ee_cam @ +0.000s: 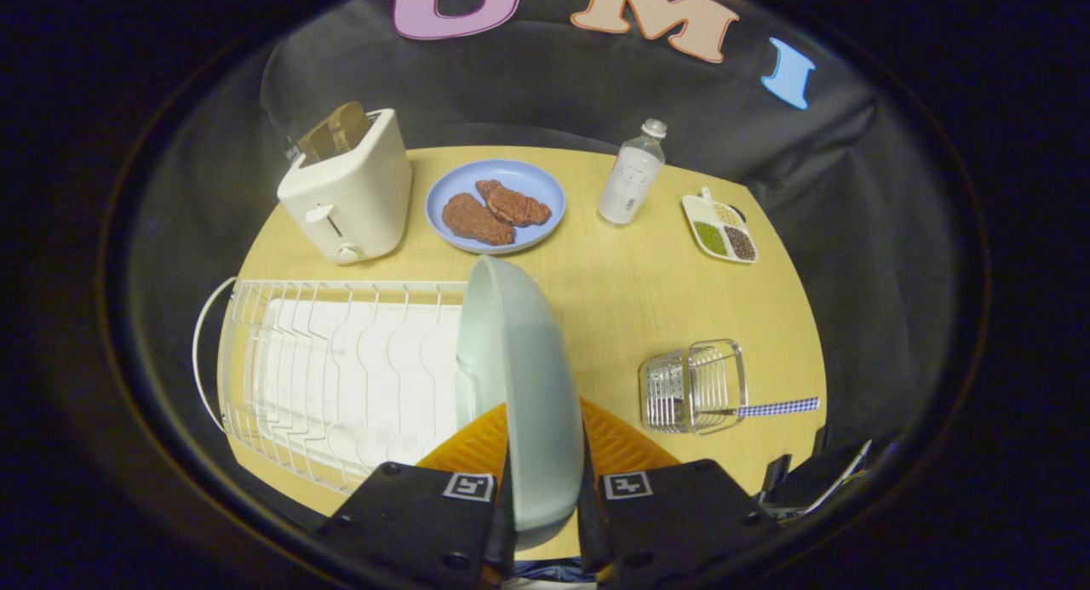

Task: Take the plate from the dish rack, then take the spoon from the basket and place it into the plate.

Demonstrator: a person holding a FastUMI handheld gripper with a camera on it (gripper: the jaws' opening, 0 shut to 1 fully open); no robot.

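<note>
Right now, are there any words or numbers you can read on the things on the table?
None can be read.
Bottle: its label has print, too small and blurred to read.
Toaster: no words seen.
Gripper, shut on the plate: two square black-and-white code marks, patterns and not words.
Spoon in the basket: a checked handle, no writing.

**What your worktop carries**

Your pale wooden worktop (630, 292) holds a white dish rack (341, 377), a cream toaster (349, 190), a blue plate (496, 205) with two brown patties, a clear bottle (632, 174), a divided snack tray (720, 229) and a wire basket (694, 386) with a spoon (771, 409).
</note>
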